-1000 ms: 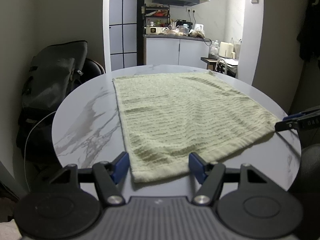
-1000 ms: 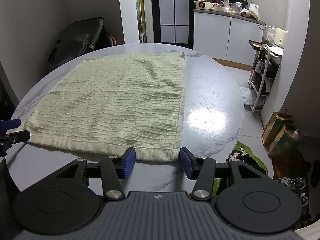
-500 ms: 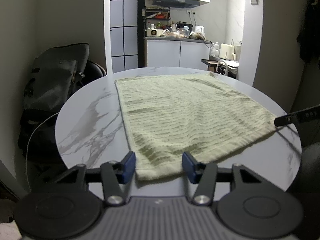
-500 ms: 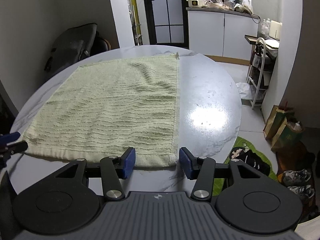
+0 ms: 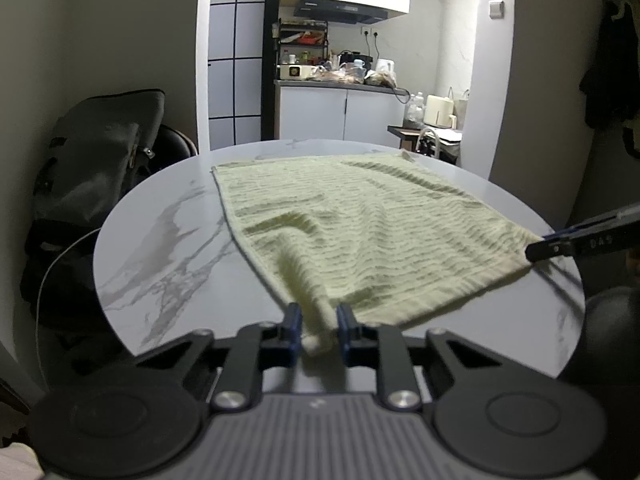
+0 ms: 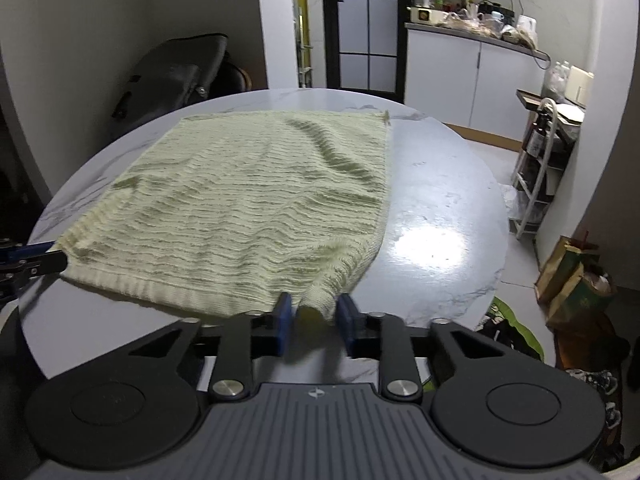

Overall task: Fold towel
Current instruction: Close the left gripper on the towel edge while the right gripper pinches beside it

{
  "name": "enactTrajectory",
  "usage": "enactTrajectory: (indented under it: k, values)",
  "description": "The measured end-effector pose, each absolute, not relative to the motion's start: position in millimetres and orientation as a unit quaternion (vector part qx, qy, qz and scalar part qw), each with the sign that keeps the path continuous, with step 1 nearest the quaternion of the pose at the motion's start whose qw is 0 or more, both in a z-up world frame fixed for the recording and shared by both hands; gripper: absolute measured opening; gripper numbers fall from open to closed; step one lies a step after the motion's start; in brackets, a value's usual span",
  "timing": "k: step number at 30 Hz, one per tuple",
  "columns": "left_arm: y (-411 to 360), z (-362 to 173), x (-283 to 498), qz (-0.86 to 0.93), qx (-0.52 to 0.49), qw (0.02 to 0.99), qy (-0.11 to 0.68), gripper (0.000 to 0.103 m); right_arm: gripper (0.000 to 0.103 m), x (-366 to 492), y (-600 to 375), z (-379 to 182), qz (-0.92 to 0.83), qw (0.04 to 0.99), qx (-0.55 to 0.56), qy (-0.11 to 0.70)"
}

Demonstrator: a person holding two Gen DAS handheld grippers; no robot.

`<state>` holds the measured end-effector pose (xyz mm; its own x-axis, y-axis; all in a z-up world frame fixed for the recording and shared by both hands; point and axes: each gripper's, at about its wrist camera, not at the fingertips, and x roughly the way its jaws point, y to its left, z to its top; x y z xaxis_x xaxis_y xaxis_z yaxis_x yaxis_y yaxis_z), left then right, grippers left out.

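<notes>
towel [image 5: 360, 232]: spread on your round counter [image 5: 160, 256], single layer, near corners lifting
left claw [image 5: 317, 322]: jaws just closed, clenched on the 6 o'clock corner
right claw [image 6: 310, 316]: jaws just closed, clenched on the other near corner, 6 o'clock
progress: corners gripped, no fold yet
left: carry near edge toward 12 o'clock edge

Left wrist view: the camera sits just behind the left hand-held gripper [image 5: 316, 326], low at the near rim of the round surface [image 5: 168, 240], angled downward and facing the kitchen counter [image 5: 340, 84]. Right wrist view: mounted likewise behind the right hand-held gripper [image 6: 312, 318], further right along the same rim. Both share the towel [image 5: 360, 232], the surface and the counter; each catches the other gripper's tip at its frame edge.
</notes>
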<state>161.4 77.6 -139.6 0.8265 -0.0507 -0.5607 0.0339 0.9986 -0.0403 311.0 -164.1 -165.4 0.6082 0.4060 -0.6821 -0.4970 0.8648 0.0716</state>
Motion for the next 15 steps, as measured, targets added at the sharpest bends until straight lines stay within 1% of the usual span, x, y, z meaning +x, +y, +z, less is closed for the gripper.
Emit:
enactTrajectory:
  k: [1,2,15]
  values:
    - [77.7,-139.8,161.1,-0.023,-0.016,0.955,0.294,0.013,0.011,310.7,-165.0,-165.4,0.255,0.894,-0.059,0.364]
    - [77.9,-139.9,160.6,-0.024,-0.019,0.955,0.294,0.012,0.01,310.3,-165.9,-165.5,0.257,0.894,-0.055,0.364]
    - [81.5,-131.9,155.5,-0.029,-0.025,0.957,0.286,0.008,0.009,294.3,-164.3,-155.6,0.259,0.908,-0.051,0.326]
